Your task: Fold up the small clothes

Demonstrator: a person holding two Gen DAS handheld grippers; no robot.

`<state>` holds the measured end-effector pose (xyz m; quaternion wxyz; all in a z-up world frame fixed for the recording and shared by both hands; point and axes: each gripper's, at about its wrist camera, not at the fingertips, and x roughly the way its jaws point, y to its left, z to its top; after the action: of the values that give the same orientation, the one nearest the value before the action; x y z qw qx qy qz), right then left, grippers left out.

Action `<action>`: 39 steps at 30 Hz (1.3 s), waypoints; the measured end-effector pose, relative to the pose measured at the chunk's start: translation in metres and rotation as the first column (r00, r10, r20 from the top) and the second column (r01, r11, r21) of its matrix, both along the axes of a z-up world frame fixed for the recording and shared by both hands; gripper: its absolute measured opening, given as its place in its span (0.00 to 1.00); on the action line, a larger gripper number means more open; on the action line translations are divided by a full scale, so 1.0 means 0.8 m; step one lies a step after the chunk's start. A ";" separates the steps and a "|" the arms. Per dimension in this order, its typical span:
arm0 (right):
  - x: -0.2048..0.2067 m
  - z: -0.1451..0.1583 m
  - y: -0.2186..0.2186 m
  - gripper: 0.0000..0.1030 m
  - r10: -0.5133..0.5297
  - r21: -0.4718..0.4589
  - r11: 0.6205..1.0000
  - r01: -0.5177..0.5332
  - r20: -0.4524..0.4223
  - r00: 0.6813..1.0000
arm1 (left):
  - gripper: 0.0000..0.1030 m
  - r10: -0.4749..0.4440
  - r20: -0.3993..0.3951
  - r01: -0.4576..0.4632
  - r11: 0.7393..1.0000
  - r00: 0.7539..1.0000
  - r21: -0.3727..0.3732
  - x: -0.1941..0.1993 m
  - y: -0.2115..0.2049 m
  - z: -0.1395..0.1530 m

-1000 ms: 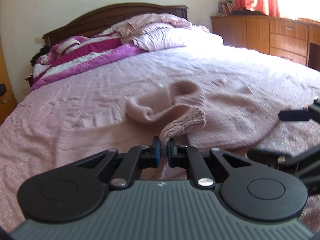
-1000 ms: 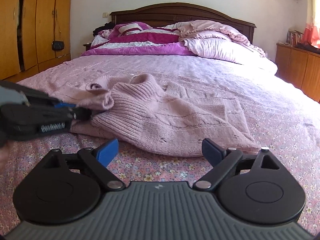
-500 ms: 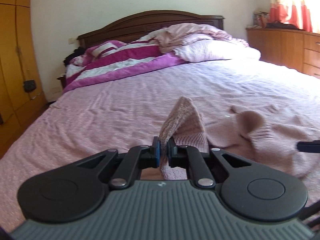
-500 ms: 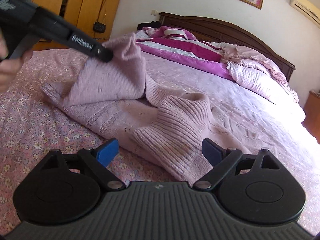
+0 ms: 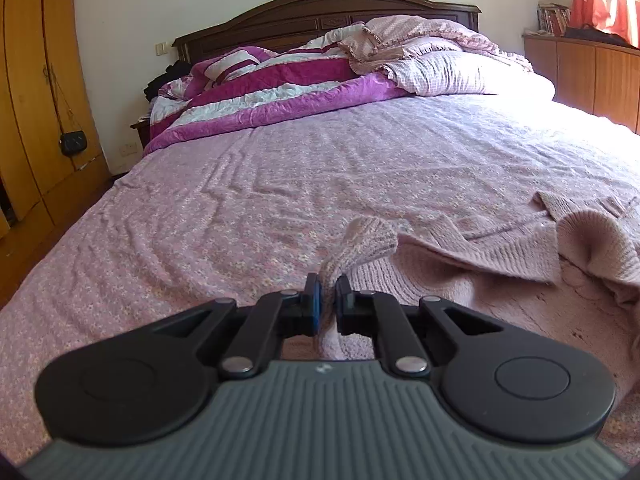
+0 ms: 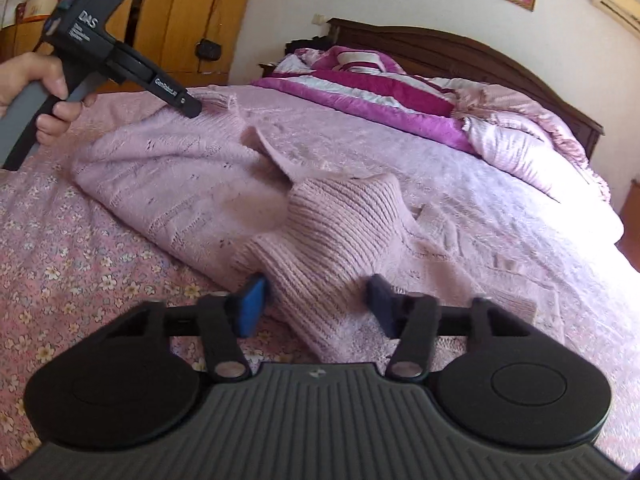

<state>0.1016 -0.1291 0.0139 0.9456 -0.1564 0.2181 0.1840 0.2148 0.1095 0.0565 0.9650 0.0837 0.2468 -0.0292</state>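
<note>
A pink knitted sweater (image 5: 500, 248) lies crumpled on the flowered bedspread (image 5: 200, 240). My left gripper (image 5: 326, 300) is shut on a ribbed edge (image 5: 368, 240) of it and holds that edge just above the bed. In the right wrist view the left gripper (image 6: 194, 108) sits at the sweater's far left corner, with a hand (image 6: 40, 80) on its handle. My right gripper (image 6: 316, 306) is closing, and the sweater's (image 6: 180, 184) thick ribbed part (image 6: 344, 224) runs between its jaws. A sliver of bedspread still shows beside the blue pad (image 6: 252, 308).
A magenta and white quilt (image 5: 280, 92) and pink pillows (image 5: 460, 68) are piled against the dark headboard (image 5: 320, 12). Wooden wardrobes (image 5: 32, 100) stand to the left of the bed, a low wooden dresser (image 5: 580, 68) to the right.
My left gripper has carried its ribbed edge out to the left, spreading the sweater flatter. The right gripper's jaws have narrowed around the ribbed part, and that gripper has rolled.
</note>
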 end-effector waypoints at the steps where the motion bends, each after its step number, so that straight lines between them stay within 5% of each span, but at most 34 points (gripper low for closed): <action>1: 0.002 0.007 -0.004 0.27 -0.005 0.010 1.000 0.005 0.005 1.000 | 0.09 0.000 0.004 0.000 1.000 1.000 0.002 0.001 0.002 0.001; 3: 0.009 0.023 -0.016 0.15 -0.024 0.026 0.999 0.024 0.010 1.000 | 0.09 -0.005 0.010 0.005 1.000 1.000 0.011 0.005 0.005 0.001; 13: 0.107 0.079 -0.095 0.12 -0.182 -0.044 0.982 0.185 0.057 0.982 | 0.09 -0.006 -0.002 0.006 1.000 1.000 0.026 0.040 0.005 -0.007; 21: 0.211 0.034 -0.156 0.13 -0.383 -0.086 0.921 0.381 -0.008 0.924 | 0.13 0.044 -0.115 -0.044 0.999 0.992 0.005 0.070 0.013 -0.041; 26: 0.239 0.007 -0.173 0.13 -0.425 -0.164 0.895 0.415 -0.035 0.904 | 0.41 0.085 -0.114 -0.086 0.996 0.990 -0.005 0.070 0.025 -0.034; 30: 0.231 0.020 -0.201 0.25 -0.424 -0.019 0.905 0.425 -0.116 0.898 | 0.42 0.087 -0.132 -0.098 0.992 0.987 -0.081 0.064 0.044 -0.023; 33: 0.234 0.028 -0.226 0.55 -0.355 0.180 0.896 0.407 -0.264 0.897 | 0.42 0.060 -0.147 -0.080 0.988 0.987 -0.133 0.056 0.050 -0.017; 38: 0.255 0.016 -0.233 0.55 -0.319 0.253 0.864 0.435 -0.393 0.863 | 0.42 0.004 -0.142 -0.028 0.986 0.990 -0.166 0.035 0.041 -0.003; 39: 0.259 0.012 -0.231 0.35 -0.320 0.244 0.866 0.438 -0.403 0.857 | 0.42 -0.008 -0.131 -0.015 0.984 0.991 -0.176 0.028 0.038 0.000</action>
<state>0.3084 -0.3137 0.0235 0.9215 0.0843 0.3757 0.0499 0.2372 0.1402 0.0563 0.9504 -0.0049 0.3062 -0.0547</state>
